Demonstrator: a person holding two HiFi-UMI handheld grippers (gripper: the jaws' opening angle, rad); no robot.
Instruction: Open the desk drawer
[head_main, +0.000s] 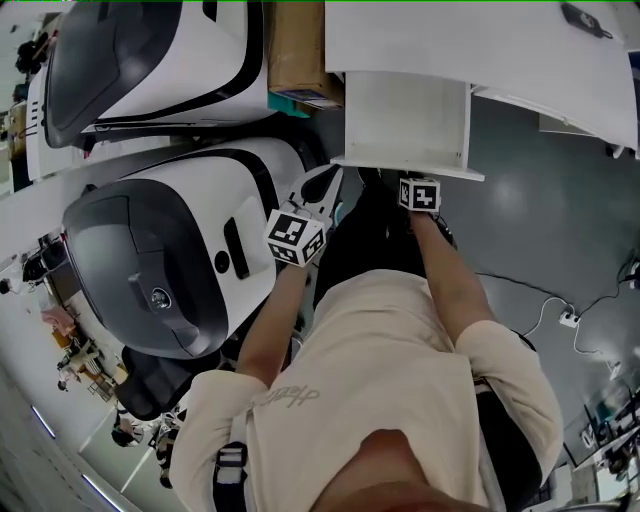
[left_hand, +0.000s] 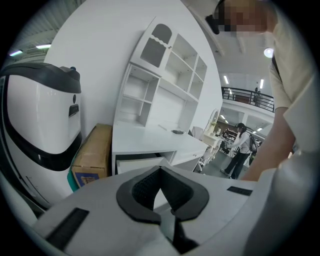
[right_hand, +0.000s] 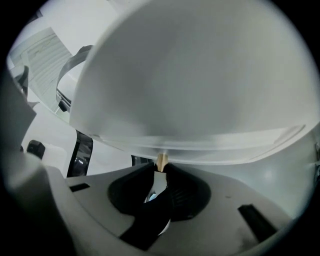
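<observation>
Looking down, we see the white drawer (head_main: 405, 120) pulled out from under the white surface (head_main: 480, 40), its inside plain white; our right claw (right_hand: 161, 168) clamps its tan knob (right_hand: 161, 160), left claw (left_hand: 160, 169) pressed together.

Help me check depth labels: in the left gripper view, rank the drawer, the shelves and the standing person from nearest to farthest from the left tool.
1. Drawer, pulled out, low centre, just beyond the left tool.
2. Shelves, upper centre, behind the drawer.
3. Person, standing far off at the right.
</observation>
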